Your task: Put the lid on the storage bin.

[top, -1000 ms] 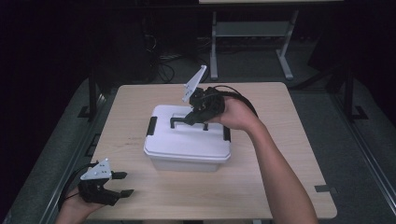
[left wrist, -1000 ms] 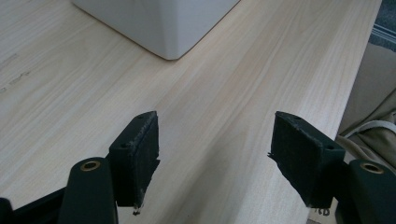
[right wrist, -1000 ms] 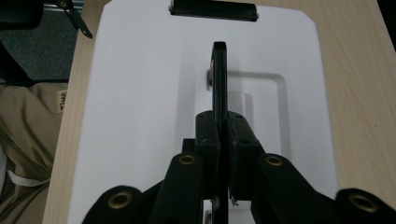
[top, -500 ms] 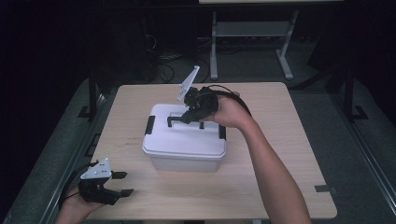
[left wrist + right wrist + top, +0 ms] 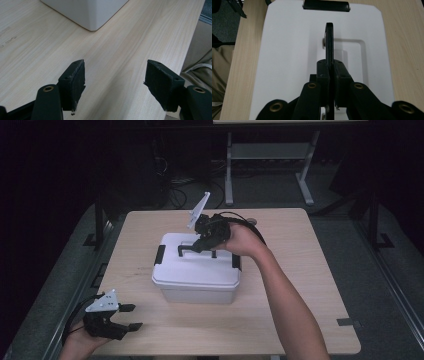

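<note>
Your right gripper (image 5: 330,98) has its pads clamped on the black handle (image 5: 329,42) of the box (image 5: 197,272). The handle stands up on edge between the pads and the bite is near one end of the bar, not the middle. The box sits mid-table (image 5: 310,285), lid (image 5: 287,62) on.

Risks from here:
- Off-centre grip: if you lift, the box likely swings or tilts about the handle pivots, and the thin bar can twist out of the pads.
- Latches (image 5: 326,5): one black clip shows at the far edge of the lid in the right gripper view, and two more sit at the lid's ends in the high view. I can't tell whether they're locked. If they're open, a pull on the handle takes the lid off and leaves the body behind, or drops it partway up.
- Nothing braces the body, so a sideways tug drags the box across the table.

Your left gripper (image 5: 115,82) is spread wide with nothing between the pads, low over the near-left table corner, well apart from the box; one box corner shows ahead of it.

Contents: lid is closed and opaque, so I can't say what's inside, if anything. Treat the weight as unknown and lift slowly.
</note>
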Motion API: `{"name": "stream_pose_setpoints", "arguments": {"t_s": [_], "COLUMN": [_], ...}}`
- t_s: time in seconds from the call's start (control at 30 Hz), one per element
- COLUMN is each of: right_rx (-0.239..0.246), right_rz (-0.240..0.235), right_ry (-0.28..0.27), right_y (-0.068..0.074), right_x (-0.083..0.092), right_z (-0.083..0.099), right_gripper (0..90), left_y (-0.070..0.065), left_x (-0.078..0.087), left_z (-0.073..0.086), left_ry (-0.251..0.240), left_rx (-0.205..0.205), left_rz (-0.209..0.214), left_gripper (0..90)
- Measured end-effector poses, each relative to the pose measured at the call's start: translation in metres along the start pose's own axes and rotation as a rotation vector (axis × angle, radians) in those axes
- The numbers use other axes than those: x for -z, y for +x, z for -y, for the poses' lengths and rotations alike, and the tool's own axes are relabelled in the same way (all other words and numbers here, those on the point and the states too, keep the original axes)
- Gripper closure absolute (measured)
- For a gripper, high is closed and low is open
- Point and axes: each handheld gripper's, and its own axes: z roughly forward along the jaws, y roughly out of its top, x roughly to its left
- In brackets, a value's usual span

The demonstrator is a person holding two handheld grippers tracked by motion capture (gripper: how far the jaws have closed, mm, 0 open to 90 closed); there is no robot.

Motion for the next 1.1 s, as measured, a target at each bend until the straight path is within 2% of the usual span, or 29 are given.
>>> {"name": "stream_pose_setpoints", "arguments": {"t_s": [0.2,0.5,0.83,0.93,1.1], "right_rx": [0.003,-0.008,-0.015,-0.020,-0.042], "right_rz": [-0.006,-0.024,-0.014,-0.029,-0.040], "right_ry": [0.005,-0.017,-0.016,-0.015,-0.035], "right_y": [0.001,0.000,0.002,0.003,0.008], "right_x": [-0.003,-0.006,-0.003,-0.003,0.001], "right_z": [0.001,0.004,0.007,0.007,0.012], "right_gripper": [84.4,84.1,83.3,81.6,73.6], "left_y": [0.000,0.001,0.000,0.001,-0.001], "left_x": [0.000,0.001,0.001,0.001,-0.001], "left_z": [0.000,0.002,0.001,0.002,0.000], "left_ry": [-0.004,-0.003,-0.006,-0.006,0.003], "left_rx": [-0.001,0.002,0.001,0.004,-0.005], "left_rz": [0.004,0.003,0.004,0.004,0.008], "left_gripper": [32.1,31.8,31.6,31.6,31.0]}}
